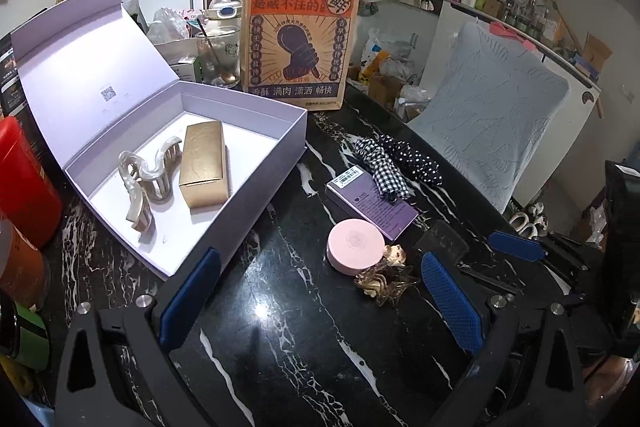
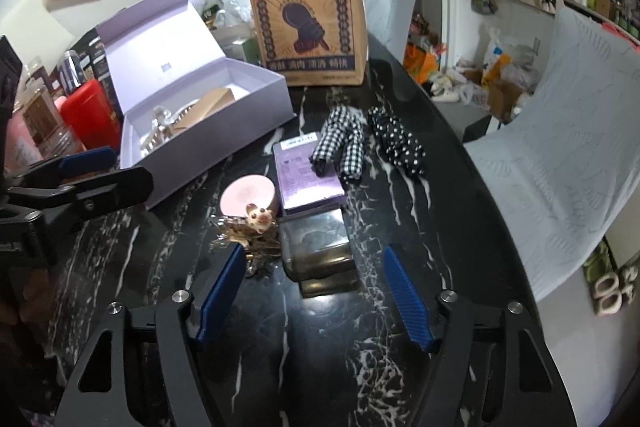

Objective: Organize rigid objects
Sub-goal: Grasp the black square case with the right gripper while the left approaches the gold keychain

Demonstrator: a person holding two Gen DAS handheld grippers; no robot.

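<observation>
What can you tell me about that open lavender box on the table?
The lavender box is a shallow rectangular gift box, apparently stiff card, pale purple outside and white inside. Its hinged lid stands open, tilted back, with a small printed square code on its inner face. It rests on the black marble table, left of a brown paper bag. Inside lie a gold carton and two pearly hair claws beside it.

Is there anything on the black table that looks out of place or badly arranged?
Nothing is spilled or broken. The checked cloth piece lies partly on the purple box, and the mouse charm clip leans against the pink round case. The white open box holds only a gold box and hair claws.
</observation>
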